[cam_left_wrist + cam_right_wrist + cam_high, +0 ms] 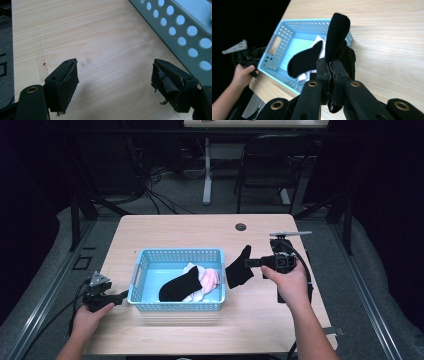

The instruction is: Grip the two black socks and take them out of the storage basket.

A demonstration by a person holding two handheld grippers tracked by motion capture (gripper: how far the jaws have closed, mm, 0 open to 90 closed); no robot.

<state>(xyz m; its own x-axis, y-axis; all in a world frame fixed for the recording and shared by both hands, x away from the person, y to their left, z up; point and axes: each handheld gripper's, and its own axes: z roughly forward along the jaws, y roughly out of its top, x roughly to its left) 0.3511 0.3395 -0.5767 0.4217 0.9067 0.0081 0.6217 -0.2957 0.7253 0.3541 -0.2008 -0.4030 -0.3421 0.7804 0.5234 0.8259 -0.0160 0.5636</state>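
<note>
The left gripper (119, 296) rests low on the wooden surface (175, 227) just to the left of the blue basket (177, 254), gripped by the person's left hand (90, 319). In the left gripper view its jaws stand spread wide with bare wood between them, and the basket's perforated wall (180, 30) runs close past the right-hand jaw.

Inside the basket lies a black sock (180, 285) draped over a white sock (192, 269) and a pink one (210, 279), all toward the basket's right half.

Just to the right of the basket, off its right rim and raised above the surface, a second black sock (239, 268) hangs from the right gripper (250, 263), which the right hand (287, 280) holds level, pointing toward the basket. In the right gripper view the jaws are pressed together on this hanging sock (338, 37), its cuff standing up above them and the rest drooping below.
</note>
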